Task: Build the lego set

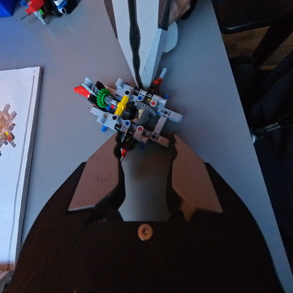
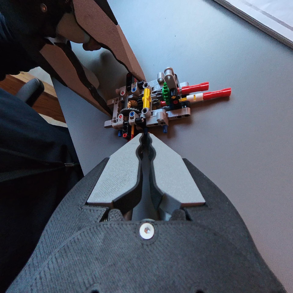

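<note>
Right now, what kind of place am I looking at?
Probably a hobby or work desk: a grey table, a half-built toy-brick gear model and an open instruction booklet beside it.

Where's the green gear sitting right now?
The green gear is on the brick assembly on the grey table, at its left end in the left wrist view, between the red axles and the yellow connector.

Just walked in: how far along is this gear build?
Done: the gear model already carries gears, axles and a grey frame. In hand: the left tool grips its frame end, pads on both sides; the right tool, shut, has its tips at a blue pin. Remaining: loose parts lie beyond the booklet.
</note>
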A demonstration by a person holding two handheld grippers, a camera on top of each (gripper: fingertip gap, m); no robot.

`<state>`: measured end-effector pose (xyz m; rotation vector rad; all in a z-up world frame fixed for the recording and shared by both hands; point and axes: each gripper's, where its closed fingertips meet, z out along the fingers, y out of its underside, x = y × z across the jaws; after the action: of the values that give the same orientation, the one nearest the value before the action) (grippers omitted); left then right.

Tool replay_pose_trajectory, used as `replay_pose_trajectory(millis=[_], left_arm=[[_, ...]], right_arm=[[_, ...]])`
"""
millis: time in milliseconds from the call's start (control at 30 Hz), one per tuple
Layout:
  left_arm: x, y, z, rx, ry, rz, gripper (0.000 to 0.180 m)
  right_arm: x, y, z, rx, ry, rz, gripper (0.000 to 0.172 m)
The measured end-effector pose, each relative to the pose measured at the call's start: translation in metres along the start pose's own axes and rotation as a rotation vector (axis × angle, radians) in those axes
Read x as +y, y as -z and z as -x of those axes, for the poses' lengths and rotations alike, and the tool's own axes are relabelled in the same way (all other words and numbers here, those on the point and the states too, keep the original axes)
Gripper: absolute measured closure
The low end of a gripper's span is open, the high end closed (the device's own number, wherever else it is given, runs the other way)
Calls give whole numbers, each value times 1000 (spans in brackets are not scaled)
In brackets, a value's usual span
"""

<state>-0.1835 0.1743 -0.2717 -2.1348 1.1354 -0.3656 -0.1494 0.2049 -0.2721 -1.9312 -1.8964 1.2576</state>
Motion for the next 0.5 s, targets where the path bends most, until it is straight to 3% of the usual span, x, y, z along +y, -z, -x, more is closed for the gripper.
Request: replay_pose_trajectory(millis=[267,400,500], left_arm=[[2,2,4,3,19,4,122],[2,11,-6,107,-21,-36,122],[8,20,-1,131,-9,-63,105]], right_arm=[[-4,-1,-1,-68,-62,-16,172],[-7,9,20,-182,8,-85,172],[-8,27,12,-132,62,-152,158]])
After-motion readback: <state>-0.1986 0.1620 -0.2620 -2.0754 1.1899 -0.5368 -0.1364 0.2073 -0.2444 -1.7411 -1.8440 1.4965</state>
